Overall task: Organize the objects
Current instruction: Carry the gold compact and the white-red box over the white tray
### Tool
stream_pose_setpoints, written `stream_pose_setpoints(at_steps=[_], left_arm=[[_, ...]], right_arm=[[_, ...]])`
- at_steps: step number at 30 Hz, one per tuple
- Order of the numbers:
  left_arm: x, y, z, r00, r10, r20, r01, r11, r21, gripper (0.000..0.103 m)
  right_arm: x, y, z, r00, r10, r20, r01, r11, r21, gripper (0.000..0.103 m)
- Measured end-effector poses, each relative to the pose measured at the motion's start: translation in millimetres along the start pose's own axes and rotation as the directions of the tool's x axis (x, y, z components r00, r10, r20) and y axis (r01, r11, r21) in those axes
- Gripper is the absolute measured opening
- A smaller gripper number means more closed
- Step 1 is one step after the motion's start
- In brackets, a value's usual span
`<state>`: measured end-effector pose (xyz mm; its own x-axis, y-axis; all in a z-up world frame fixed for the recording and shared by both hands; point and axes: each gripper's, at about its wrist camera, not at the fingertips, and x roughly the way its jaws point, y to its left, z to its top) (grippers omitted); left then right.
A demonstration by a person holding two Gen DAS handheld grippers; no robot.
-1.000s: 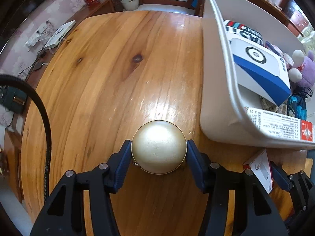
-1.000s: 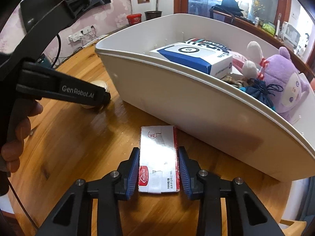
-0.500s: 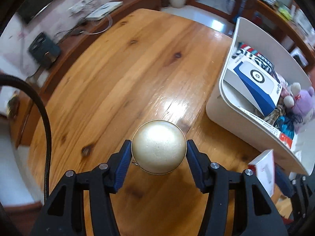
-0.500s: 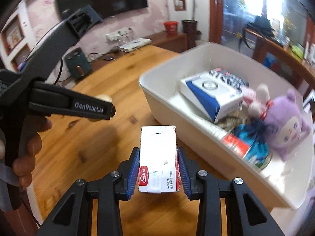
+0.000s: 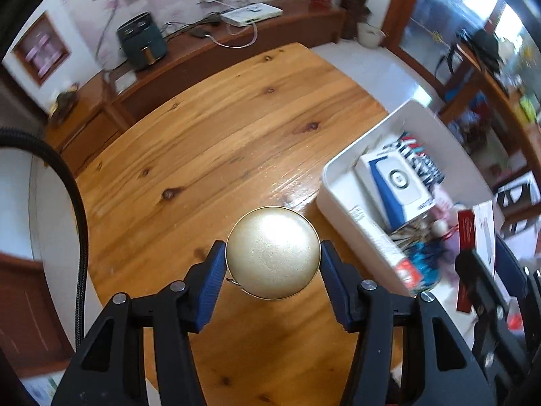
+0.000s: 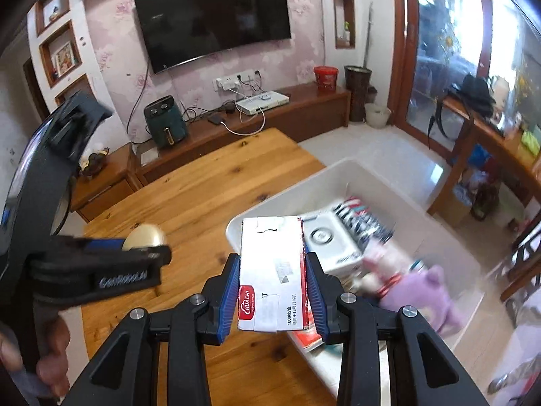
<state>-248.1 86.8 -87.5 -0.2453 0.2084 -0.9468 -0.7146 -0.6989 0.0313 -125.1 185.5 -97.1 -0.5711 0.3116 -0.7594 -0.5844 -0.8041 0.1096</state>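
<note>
Both grippers have risen off the worktop, the white bin now lower right.
Left gripper jaws pinch the smooth, slippery gold ball at its widest; right gripper jaws clamp the light cardboard staple box by its long sides.

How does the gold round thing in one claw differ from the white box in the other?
The gold round thing is domed, shiny and unmarked; the white box is flat-sided with a red logo and print. The left gripper clamps the gold thing with its jaws wider apart than the right gripper needs for the narrower box. Both are held in the air, clear of the wooden table.

Bin on table, right side — boxes, plush toy inside; TV on wall behind.
</note>
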Motion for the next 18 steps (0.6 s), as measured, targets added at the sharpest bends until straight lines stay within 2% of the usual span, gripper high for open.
stream_pose_setpoints(at_steps=[9, 18], left_arm=[[-42, -40, -1, 0.999, 0.028, 0.036, -0.021, 0.985, -0.173, 0.059], [-60, -83, 3, 0.993, 0.103, 0.054, -0.082, 0.949, -0.304, 0.059]], right_arm=[[-17, -42, 43, 0.997, 0.07, -0.04, -0.074, 0.989, -0.127, 0.038], [-16, -80, 70, 0.987, 0.122, -0.108, -0.146, 0.955, -0.256, 0.038]])
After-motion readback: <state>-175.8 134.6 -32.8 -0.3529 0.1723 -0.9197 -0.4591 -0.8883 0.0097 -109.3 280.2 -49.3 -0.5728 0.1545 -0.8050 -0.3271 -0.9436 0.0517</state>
